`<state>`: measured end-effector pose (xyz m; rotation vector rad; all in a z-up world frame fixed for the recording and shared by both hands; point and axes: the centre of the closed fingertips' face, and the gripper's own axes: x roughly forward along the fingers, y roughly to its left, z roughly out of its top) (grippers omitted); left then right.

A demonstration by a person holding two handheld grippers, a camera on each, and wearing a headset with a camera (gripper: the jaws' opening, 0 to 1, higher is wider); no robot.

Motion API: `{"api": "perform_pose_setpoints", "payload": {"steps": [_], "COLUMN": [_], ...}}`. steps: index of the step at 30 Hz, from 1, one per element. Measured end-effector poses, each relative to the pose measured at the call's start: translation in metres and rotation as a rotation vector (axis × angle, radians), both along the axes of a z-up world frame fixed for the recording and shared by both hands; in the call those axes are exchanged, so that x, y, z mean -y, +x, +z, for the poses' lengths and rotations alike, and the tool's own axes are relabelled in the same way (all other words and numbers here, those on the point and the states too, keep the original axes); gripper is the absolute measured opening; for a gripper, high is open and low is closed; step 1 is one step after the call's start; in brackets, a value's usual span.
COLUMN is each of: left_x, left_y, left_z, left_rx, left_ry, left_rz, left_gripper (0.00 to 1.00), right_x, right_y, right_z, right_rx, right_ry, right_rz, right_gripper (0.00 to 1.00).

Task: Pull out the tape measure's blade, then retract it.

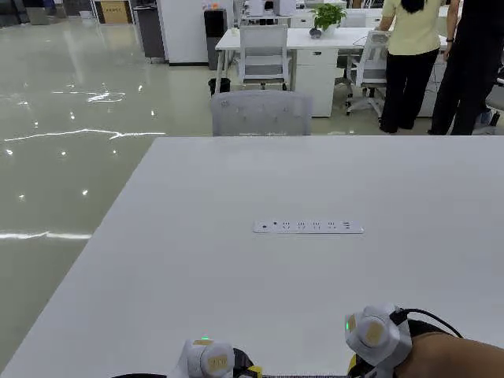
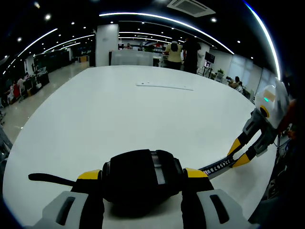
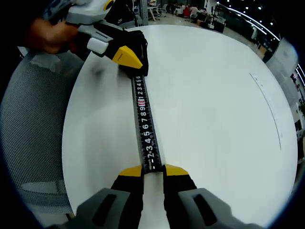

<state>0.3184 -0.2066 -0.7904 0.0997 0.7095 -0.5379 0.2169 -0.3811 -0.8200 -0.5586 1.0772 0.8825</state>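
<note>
Tape measure [image 2: 143,183]: black, rounded case sitting near the table's edge, with the left gripper [image 2: 143,174] clamping it between yellow-tipped jaws.
Blade [image 3: 144,119]: flat strip stretching to the right gripper [image 3: 152,169], whose jaws are pinching its end.
Room: smooth white table [image 1: 315,181] lying open toward the power strip [image 1: 308,227], with a mesh chair [image 3: 28,143] flanking the edge.
Views: the right gripper view is giving readable numerals.

i'm looking over a broad white table [image 1: 236,299] with a white power strip [image 1: 308,227] lying flat on its top. a grey mesh chair [image 1: 261,113] stands at its far edge. the glossy pale floor [image 1: 71,173] mirrors the lamps. further back i see white desks [image 1: 315,38], an office chair [image 1: 263,53], a potted plant [image 1: 327,16] and two people standing [image 1: 409,63]. light strips [image 2: 157,18] curve across the dark ceiling.
</note>
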Motion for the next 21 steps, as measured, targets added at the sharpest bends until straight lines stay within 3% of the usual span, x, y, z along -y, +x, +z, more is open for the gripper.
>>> {"api": "perform_pose_setpoints", "payload": {"steps": [21], "left_x": [0.0], "left_y": [0.0], "left_z": [0.001], "left_rx": [-0.008], "left_ry": [-0.016], "left_rz": [-0.012], "left_gripper": [0.62], "right_x": [-0.024], "right_y": [0.011], "right_z": [-0.001], "right_rx": [0.01], "right_ry": [0.021], "right_rz": [0.016], "right_gripper": [0.13]}}
